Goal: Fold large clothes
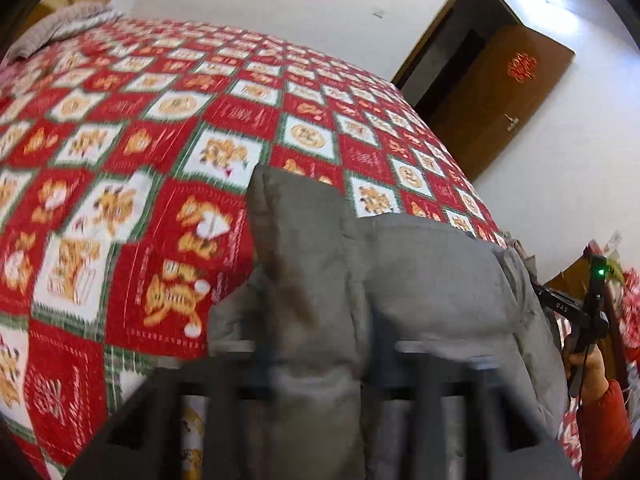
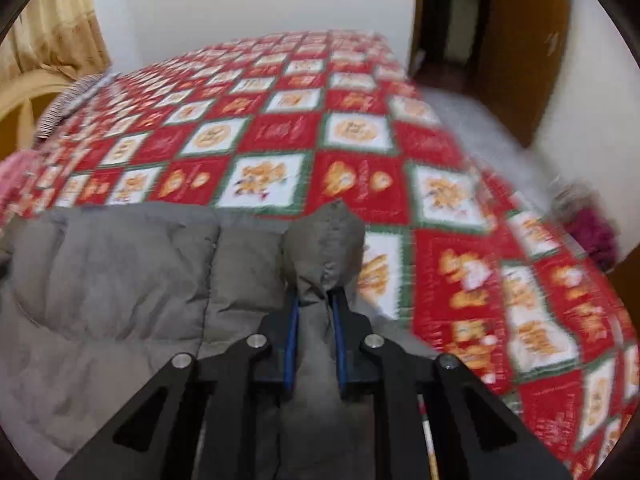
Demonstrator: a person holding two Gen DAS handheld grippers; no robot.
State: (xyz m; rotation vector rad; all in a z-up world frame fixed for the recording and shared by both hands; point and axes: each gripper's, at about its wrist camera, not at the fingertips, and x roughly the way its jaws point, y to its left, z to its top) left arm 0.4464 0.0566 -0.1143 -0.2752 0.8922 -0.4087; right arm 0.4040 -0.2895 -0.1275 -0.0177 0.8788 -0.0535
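— Grey padded quilted coat (image 2: 120,280) hangs at the bed's near edge; why do we hold it so?
— Right gripper (image 2: 314,316) pinches a bunched fold; left gripper (image 1: 316,360) is blurred, but seems clamped too. We lift its edge, stretched side to side between us, over the red checked bedspread (image 2: 280,128).

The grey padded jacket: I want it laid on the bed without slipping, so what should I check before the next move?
1. Right tool clamped on the grey padded jacket: ok, fabric bunched between its pads.
2. Left tool grip: cannot tell, too blurred.
3. Jacket hanging evenly between both tools: cannot tell.
4. Quilt free ahead for laying down: ok.
5. Striped cloth clear of the landing area: ok, far corner.
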